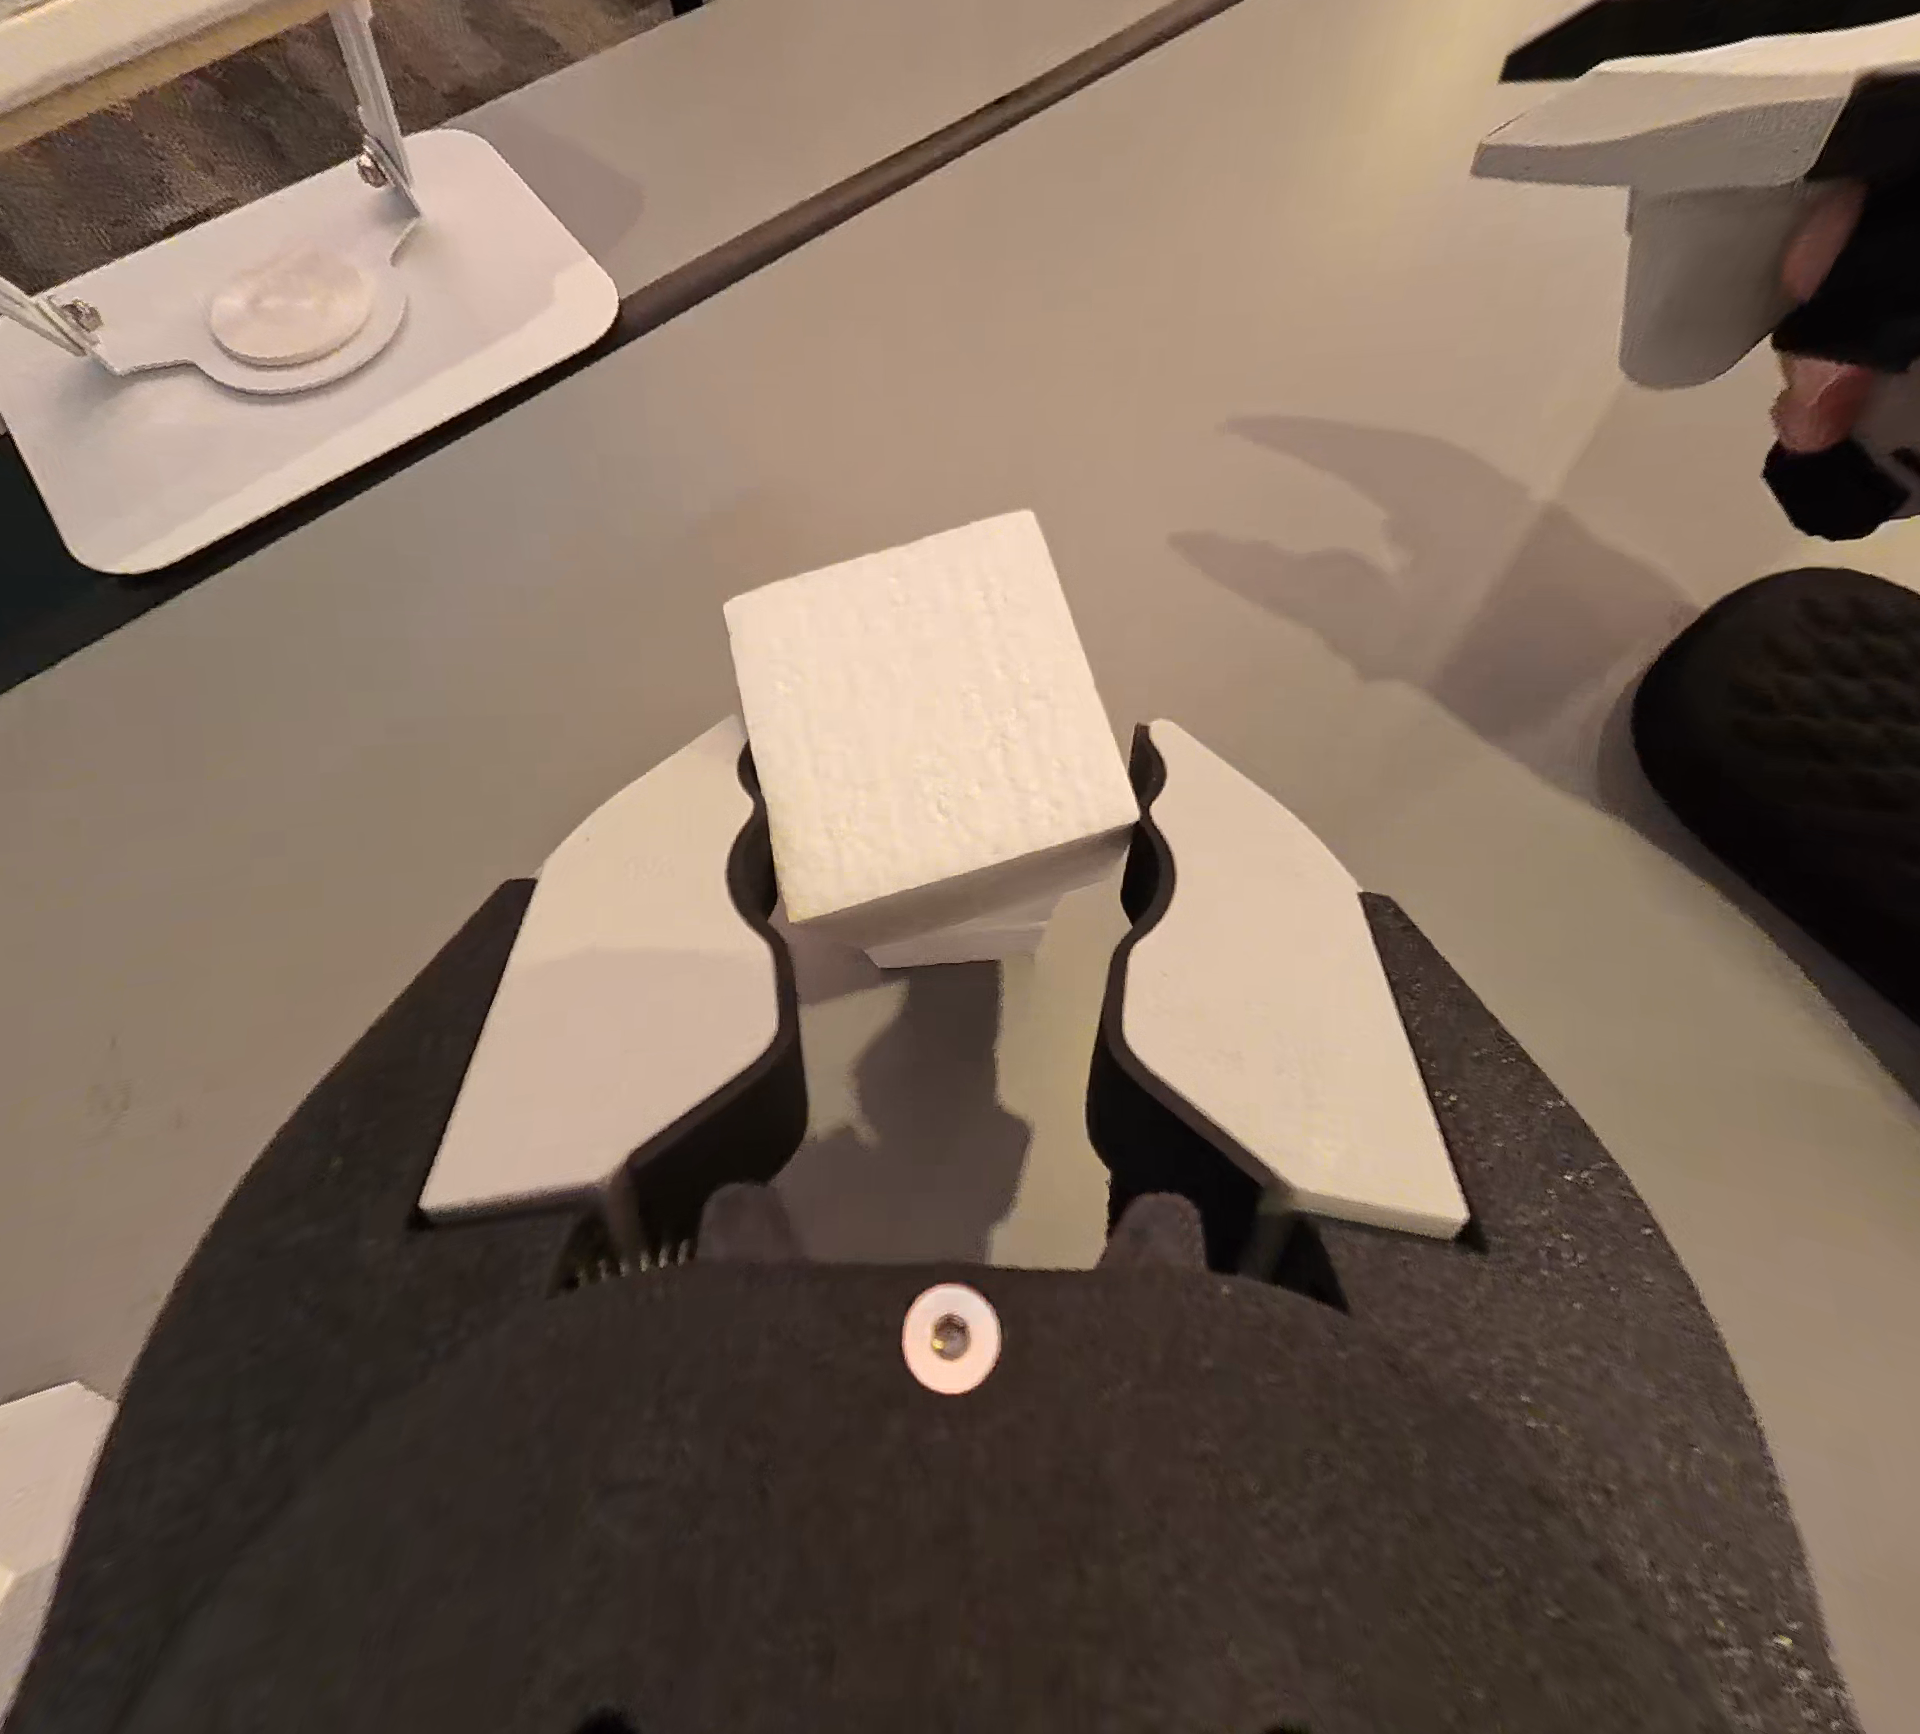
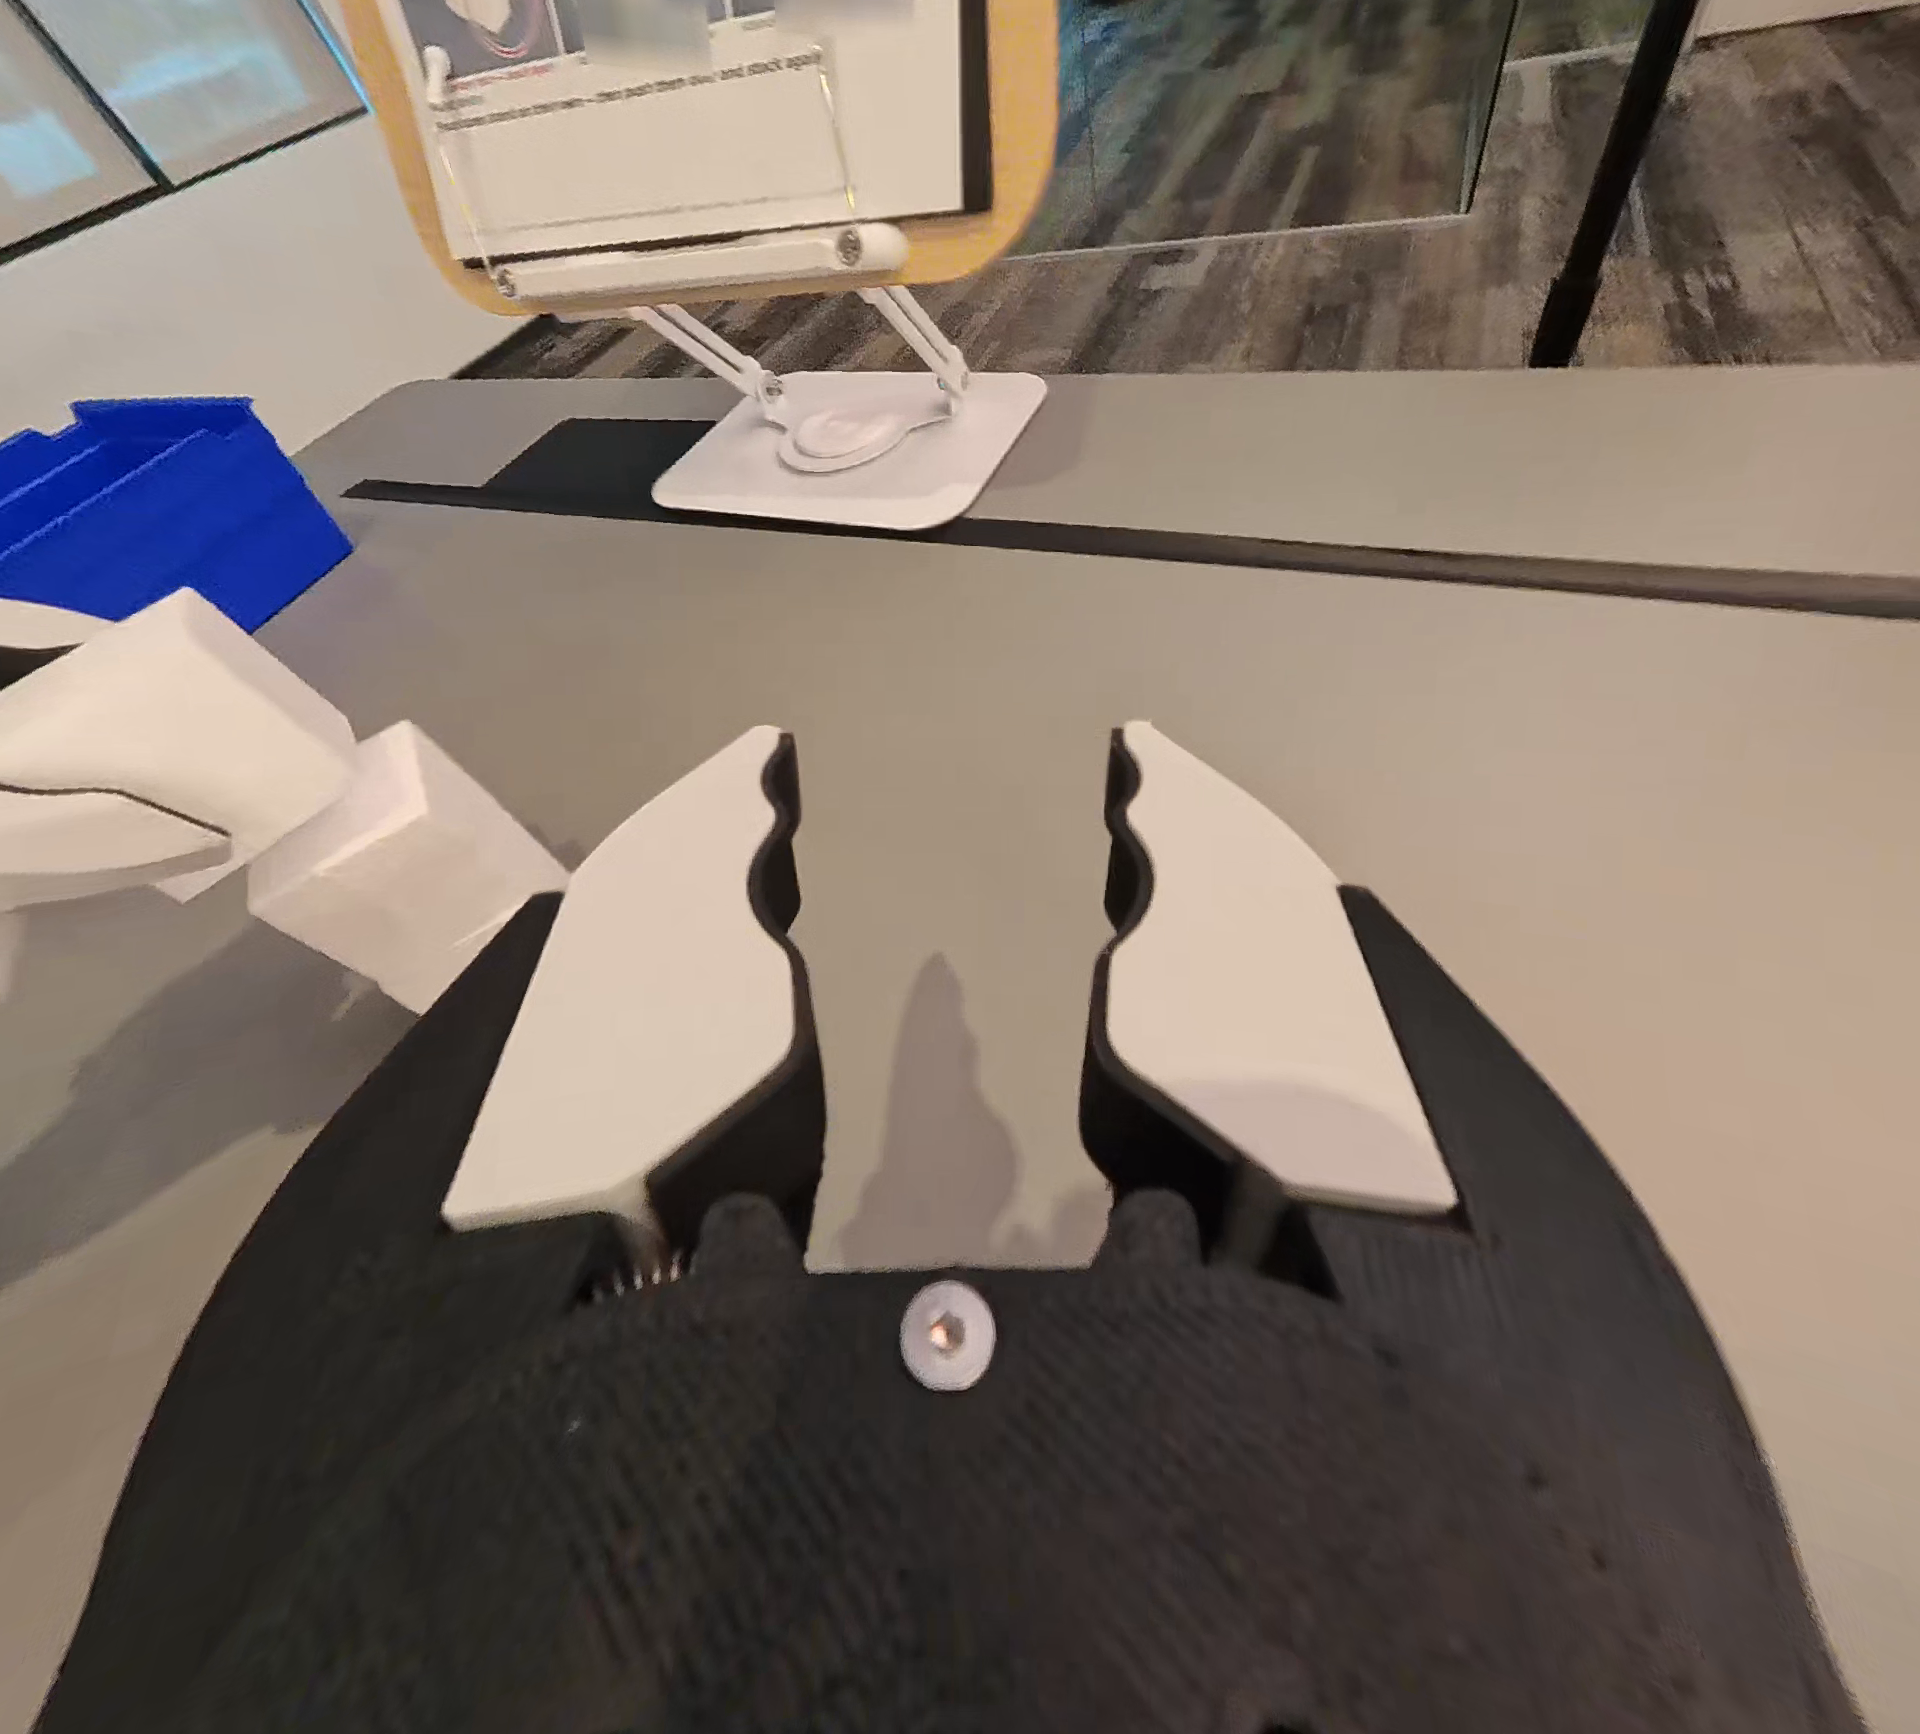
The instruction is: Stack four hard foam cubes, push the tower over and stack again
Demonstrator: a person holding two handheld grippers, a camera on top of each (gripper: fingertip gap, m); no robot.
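Right wrist view: printed sheet [image 2: 717, 115] on stand [image 2: 852, 448].

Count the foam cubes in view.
2 for sure: the top cube between the open left gripper's fingers, and a lower cube stacked under it. The stack may hide more. A white block at the left wrist view's edge might be another.

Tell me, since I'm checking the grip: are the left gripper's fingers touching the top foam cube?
Cannot tell. In the left wrist view the top cube sits between the left gripper's fingers, tight against their edges, but no contact or gap shows plainly.
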